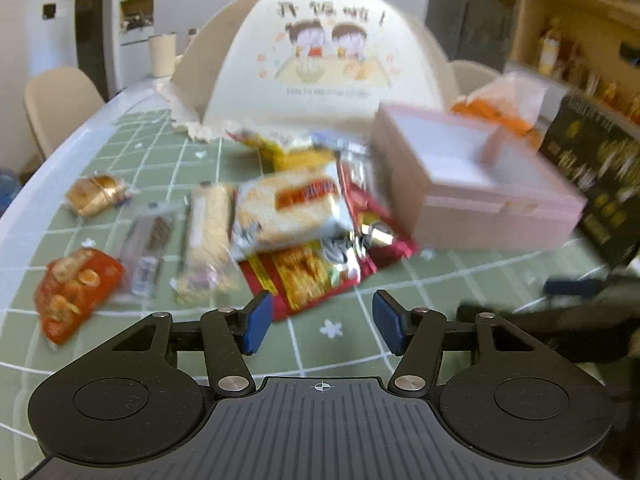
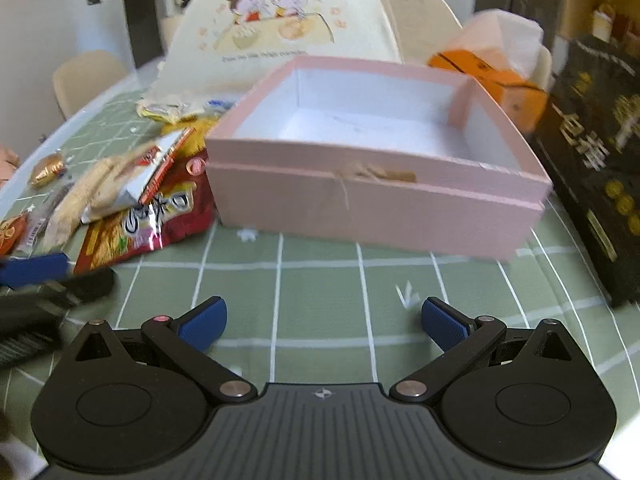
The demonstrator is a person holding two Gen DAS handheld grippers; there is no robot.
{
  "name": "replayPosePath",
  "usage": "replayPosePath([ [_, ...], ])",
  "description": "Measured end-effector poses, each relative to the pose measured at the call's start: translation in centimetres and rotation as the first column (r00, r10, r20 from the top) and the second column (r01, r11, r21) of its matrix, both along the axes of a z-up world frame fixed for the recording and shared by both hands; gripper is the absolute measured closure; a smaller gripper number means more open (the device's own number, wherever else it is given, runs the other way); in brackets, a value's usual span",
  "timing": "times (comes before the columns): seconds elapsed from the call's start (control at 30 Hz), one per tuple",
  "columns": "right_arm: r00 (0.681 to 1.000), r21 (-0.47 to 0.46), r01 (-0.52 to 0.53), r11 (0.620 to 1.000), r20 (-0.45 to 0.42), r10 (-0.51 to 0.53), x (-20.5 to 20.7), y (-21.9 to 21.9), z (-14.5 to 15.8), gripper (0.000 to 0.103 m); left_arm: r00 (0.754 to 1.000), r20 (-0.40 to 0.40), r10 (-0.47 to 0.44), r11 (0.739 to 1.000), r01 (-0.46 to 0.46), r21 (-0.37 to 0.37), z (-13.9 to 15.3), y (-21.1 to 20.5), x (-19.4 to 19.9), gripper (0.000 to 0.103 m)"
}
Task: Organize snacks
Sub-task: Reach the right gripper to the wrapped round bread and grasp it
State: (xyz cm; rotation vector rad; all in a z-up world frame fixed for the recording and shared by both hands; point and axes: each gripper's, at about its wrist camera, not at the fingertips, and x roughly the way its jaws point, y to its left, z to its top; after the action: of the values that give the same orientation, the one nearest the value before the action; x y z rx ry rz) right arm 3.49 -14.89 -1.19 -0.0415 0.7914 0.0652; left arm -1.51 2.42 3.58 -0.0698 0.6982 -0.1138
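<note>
A pile of snack packs lies on the green checked tablecloth [image 1: 440, 280]. It holds a bread pack [image 1: 288, 212] on top of a red bag [image 1: 308, 276], with a long biscuit bar [image 1: 206, 236], a wafer pack [image 1: 150, 248], an orange-red pack [image 1: 72, 292] and a golden pastry [image 1: 94, 194] to its left. My left gripper [image 1: 322, 320] hovers open just before the red bag, nothing between its fingers. The pink box [image 2: 376, 200] stands open, its white inside bare. My right gripper [image 2: 324, 320] is open in front of the box, holding nothing.
A cream food cover with a cartoon print [image 1: 316, 60] stands behind the snacks. A black box [image 2: 592, 168] and an orange tissue box [image 2: 492, 76] flank the pink box on the right. Beige chairs [image 1: 56, 104] ring the table, and shelves [image 1: 580, 20] fill the far right.
</note>
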Motion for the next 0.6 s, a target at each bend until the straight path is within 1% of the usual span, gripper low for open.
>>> replayPosePath([
  [0.07, 1.000, -0.003, -0.004, 1.000, -0.021, 0.004, -0.2, -0.1, 0.3, 0.000, 0.999, 0.026, 0.021, 0.999, -0.020, -0.044, 1.8, 2.4, -0.5, 0.041],
  [0.1, 0.999, -0.004, -0.007, 1.000, -0.031, 0.007, -0.1, -0.2, 0.3, 0.000, 0.998, 0.032, 0.053, 0.997, -0.051, -0.065, 2.5, 3.8, -0.5, 0.041],
  [0.13, 0.999, -0.005, -0.011, 1.000, -0.038, 0.011, 0.1, -0.2, 0.4, 0.000, 0.994, 0.030, 0.101, 0.992, -0.099, -0.074, 3.1, 5.4, -0.4, 0.041],
  [0.17, 0.999, -0.007, -0.015, 1.000, -0.043, 0.015, -0.2, -0.2, 0.4, 0.000, 0.985, 0.015, 0.169, 0.983, -0.168, -0.074, 3.4, 7.4, -0.1, 0.042],
  [0.2, 0.998, -0.012, -0.025, 1.000, -0.054, 0.025, -0.1, -0.1, 0.6, 0.000, 0.976, -0.005, 0.216, 0.974, -0.216, -0.073, 3.6, 8.8, 0.4, 0.043],
  [0.27, 0.993, -0.035, -0.070, 0.997, -0.099, 0.066, 0.4, 0.8, 1.0, 0.001, 0.939, -0.082, 0.333, 0.937, -0.339, -0.086, 3.2, 12.6, 1.7, 0.043],
  [0.3, 0.987, -0.049, -0.112, 0.993, -0.120, 0.105, 0.7, 1.6, 1.5, 0.009, 0.920, -0.125, 0.371, 0.919, -0.383, -0.096, 2.9, 14.2, 2.3, 0.043],
  [0.33, 0.982, -0.061, -0.149, 0.987, -0.128, 0.141, 1.1, 2.5, 2.2, 0.014, 0.899, -0.173, 0.403, 0.898, -0.425, -0.114, 2.5, 15.7, 3.0, 0.043],
  [0.37, 0.977, -0.074, -0.186, 0.980, -0.124, 0.176, 1.5, 3.6, 3.2, 0.016, 0.885, -0.205, 0.417, 0.884, -0.448, -0.135, 2.2, 17.1, 3.4, 0.043],
  [0.4, 0.973, -0.081, -0.218, 0.973, -0.099, 0.210, 1.7, 4.7, 4.4, 0.016, 0.882, -0.216, 0.419, 0.879, -0.453, -0.150, 1.9, 17.9, 3.8, 0.043],
  [0.43, 0.967, -0.084, -0.251, 0.964, -0.073, 0.245, 2.0, 5.8, 5.6, 0.016, 0.887, -0.212, 0.410, 0.883, -0.445, -0.153, 1.9, 18.4, 4.3, 0.043],
  [0.5, 0.944, -0.075, -0.330, 0.941, -0.040, 0.328, 3.2, 8.5, 7.8, 0.016, 0.905, -0.194, 0.378, 0.906, -0.404, -0.123, 1.8, 18.7, 5.5, 0.043],
  [0.53, 0.934, -0.065, -0.357, 0.932, -0.039, 0.355, 4.1, 9.7, 8.6, 0.016, 0.910, -0.194, 0.368, 0.912, -0.393, -0.114, 1.8, 18.9, 5.9, 0.043],
  [0.6, 0.910, -0.022, -0.412, 0.911, -0.058, 0.410, 6.7, 13.0, 9.7, 0.014, 0.913, -0.200, 0.356, 0.916, -0.383, -0.118, 1.8, 19.1, 5.9, 0.043],
])
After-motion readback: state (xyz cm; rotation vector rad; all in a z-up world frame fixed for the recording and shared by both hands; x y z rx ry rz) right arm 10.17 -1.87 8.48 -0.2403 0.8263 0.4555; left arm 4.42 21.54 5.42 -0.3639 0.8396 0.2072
